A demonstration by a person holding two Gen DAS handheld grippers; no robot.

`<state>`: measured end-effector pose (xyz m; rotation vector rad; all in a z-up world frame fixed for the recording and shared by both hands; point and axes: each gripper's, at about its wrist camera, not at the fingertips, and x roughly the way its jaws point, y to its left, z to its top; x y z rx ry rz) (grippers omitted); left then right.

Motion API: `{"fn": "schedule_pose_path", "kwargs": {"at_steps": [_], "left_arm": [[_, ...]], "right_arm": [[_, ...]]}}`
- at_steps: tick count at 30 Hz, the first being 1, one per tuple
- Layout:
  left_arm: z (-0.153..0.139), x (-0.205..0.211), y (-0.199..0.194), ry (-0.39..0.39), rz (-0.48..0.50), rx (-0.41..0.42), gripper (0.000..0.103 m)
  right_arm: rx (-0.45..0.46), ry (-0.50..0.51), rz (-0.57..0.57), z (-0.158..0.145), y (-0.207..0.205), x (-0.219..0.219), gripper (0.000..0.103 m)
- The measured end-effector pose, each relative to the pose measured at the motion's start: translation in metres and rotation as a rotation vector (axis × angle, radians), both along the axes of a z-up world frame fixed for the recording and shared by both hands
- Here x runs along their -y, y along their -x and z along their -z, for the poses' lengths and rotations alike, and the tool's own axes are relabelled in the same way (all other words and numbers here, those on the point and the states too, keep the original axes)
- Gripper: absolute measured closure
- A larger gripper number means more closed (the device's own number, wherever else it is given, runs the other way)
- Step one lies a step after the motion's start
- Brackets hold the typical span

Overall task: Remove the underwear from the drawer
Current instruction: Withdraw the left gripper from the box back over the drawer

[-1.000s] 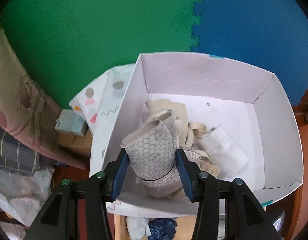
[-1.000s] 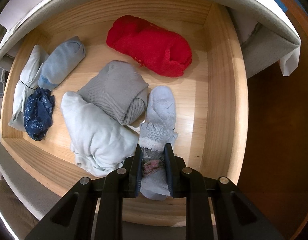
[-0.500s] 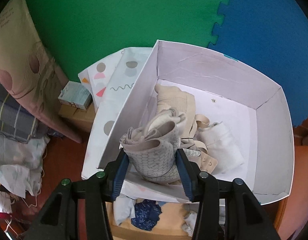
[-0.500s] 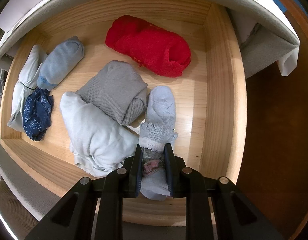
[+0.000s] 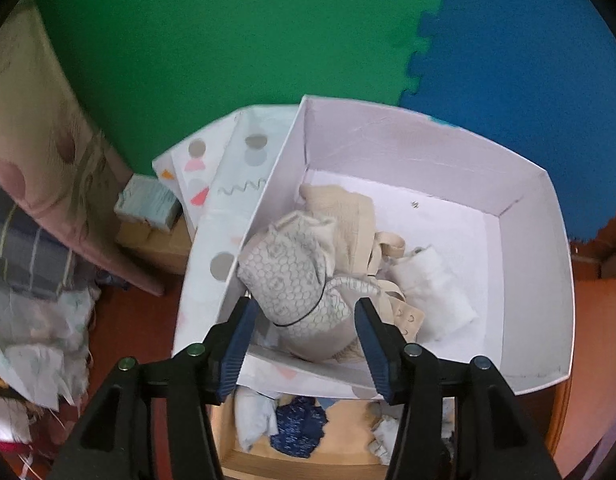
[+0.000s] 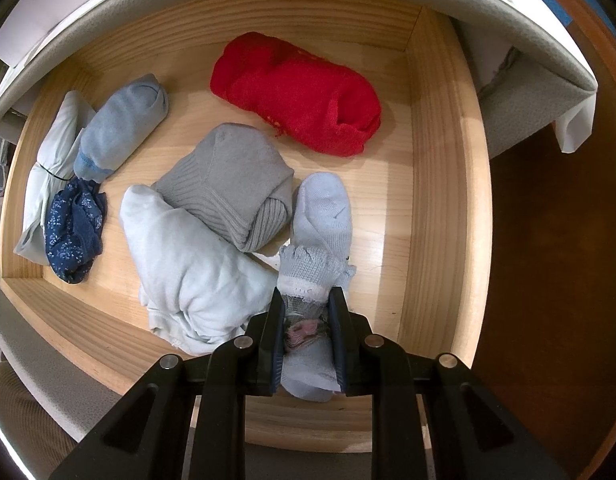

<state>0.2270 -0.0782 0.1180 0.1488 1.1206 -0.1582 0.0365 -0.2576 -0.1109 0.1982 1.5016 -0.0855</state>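
The right claw [image 6: 306,312] points straight down into the drawer [image 6: 439,184] and is clamped narrow on a pale blue garment [image 6: 321,220] with a frilled white edge, its jaws pressed against the bunched cloth near the drawer's front wall. The free end of that garment lies on the drawer floor, touching a grey ribbed roll [image 6: 232,184]. Against the roll's other side lies a large pale bundle [image 6: 192,272]. A red roll [image 6: 300,92] sits towards the drawer's back wall, apart from the grey one. Towards the drawer's left wall a light blue roll [image 6: 122,126] rests on a pale folded piece [image 6: 52,164], with a dark blue flowered piece [image 6: 74,236] at their near end.

The left claw [image 5: 306,330] hangs above a white box [image 5: 531,280], and its jaws are opening: the hexagon-print underwear [image 5: 296,284] lies between the blue pads, with a gap showing on the right side. It rests inside the box against the near left wall, on top of a beige bra [image 5: 347,216], and a white folded piece [image 5: 435,292] lies just beside them. A patterned lid [image 5: 228,184] leans against the outside of the box's left wall. Beyond the box, a green mat [image 5: 228,40] joins a blue mat [image 5: 527,80]. Below the box's near edge, part of the drawer shows.
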Motion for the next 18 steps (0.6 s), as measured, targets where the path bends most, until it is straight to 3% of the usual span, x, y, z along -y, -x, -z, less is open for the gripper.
{"fn": "schedule_pose_path", "kwargs": {"at_steps": [8, 18], "left_arm": [[-0.031, -0.001, 0.030, -0.110, 0.091, 0.135, 0.045], [-0.040, -0.037, 0.068, -0.068, 0.125, 0.148, 0.044]], "right_arm": [[-0.002, 0.013, 0.004, 0.001, -0.001, -0.009, 0.084], [-0.002, 0.065, -0.012, 0.002, -0.002, -0.023, 0.084]]}}
